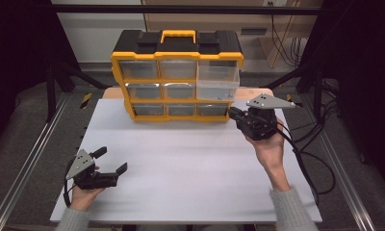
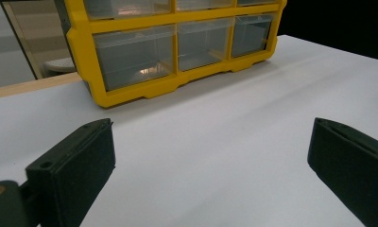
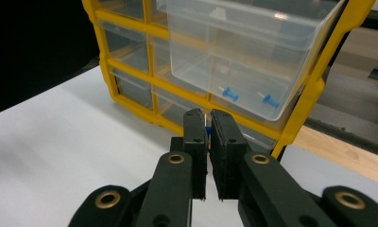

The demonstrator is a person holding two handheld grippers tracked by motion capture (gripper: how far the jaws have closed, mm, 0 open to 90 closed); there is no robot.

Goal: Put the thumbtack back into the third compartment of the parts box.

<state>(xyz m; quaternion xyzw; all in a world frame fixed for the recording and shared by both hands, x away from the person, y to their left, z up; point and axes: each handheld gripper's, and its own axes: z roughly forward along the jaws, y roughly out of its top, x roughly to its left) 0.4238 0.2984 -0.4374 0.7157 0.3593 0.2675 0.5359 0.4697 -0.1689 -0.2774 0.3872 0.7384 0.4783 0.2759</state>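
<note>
While the right gripper (image 3: 207, 124) has its jaws clenched on a blue pushpin (image 3: 208, 129), a slip could drop it short of the open drawer (image 3: 244, 56); the left gripper (image 2: 210, 165) jaws are released.

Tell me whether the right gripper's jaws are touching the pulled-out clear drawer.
Apart. In the right gripper view, the right gripper, shut on a blue pushpin, sits in front of and below the clear drawer; yellow frame shows between them.

Your left hand-held gripper (image 1: 114, 160) and right hand-held gripper (image 1: 235, 114) are black w/ flat blocky jaws, brass-coloured rivets at the joints, a grey three-corner plate on top, black cables behind. You wear light grey knitted sleeves.
</note>
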